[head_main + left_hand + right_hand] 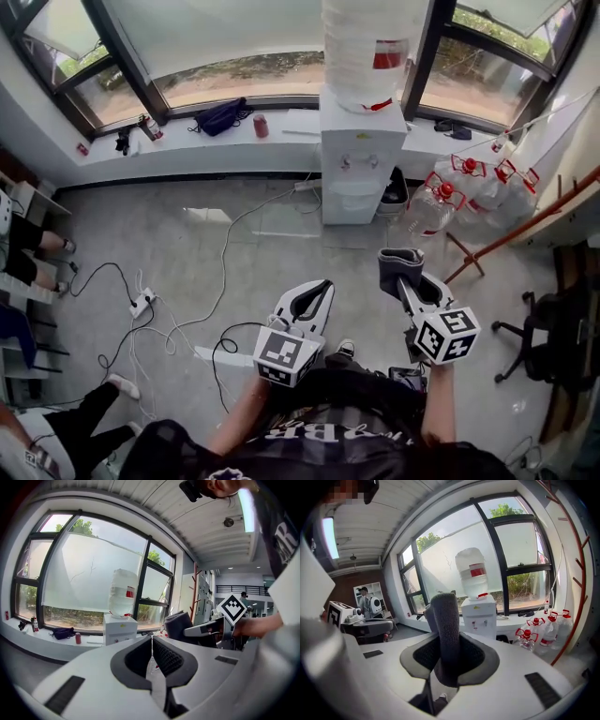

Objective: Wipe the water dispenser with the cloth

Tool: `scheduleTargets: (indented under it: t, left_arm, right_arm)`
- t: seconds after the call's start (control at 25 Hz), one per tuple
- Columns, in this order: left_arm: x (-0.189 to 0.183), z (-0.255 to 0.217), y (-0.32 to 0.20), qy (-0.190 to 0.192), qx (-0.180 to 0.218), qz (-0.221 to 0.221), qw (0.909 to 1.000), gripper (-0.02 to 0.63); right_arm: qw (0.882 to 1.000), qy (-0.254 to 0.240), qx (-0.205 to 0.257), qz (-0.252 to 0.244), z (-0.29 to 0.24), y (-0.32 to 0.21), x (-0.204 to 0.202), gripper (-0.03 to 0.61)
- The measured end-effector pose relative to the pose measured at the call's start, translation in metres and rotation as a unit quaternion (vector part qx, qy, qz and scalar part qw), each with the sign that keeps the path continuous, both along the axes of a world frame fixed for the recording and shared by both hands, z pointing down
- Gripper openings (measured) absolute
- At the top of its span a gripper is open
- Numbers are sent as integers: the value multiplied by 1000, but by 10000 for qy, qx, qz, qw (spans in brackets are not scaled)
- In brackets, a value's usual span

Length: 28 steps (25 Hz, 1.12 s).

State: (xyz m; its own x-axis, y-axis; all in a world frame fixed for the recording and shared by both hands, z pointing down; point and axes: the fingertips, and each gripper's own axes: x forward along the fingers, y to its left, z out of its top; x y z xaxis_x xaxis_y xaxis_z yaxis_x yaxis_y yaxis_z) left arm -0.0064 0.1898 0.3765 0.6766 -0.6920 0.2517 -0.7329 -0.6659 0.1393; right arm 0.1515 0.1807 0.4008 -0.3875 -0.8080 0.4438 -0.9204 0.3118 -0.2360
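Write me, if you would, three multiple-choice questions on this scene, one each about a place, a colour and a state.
1. Where do the spare water bottles stand?
A. on the windowsill
B. on the floor beside the water dispenser
C. on a desk

2. What colour is the cloth?
A. yellow
B. white
C. dark grey

3. How is the left gripper?
A. shut on the cloth
B. shut and empty
C. wide open

Answers: 1 B, the head view shows them on the floor right of the dispenser; 2 C, it shows dark grey, clamped in the right gripper; 3 B, its jaws meet with nothing between.
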Motion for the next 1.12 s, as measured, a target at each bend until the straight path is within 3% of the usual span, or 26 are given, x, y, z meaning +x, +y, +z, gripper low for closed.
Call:
scheduleTargets:
  t: [0.36,1.12]
  left_arm:
    - [52,-17,32,-10,363,243,9990,21]
    - [66,-13,42,-284,320,221,9988,21]
  right_arm:
    - [9996,179,129,180,-7,29,51,109]
    - [9984,170,133,522,3,36,99,109]
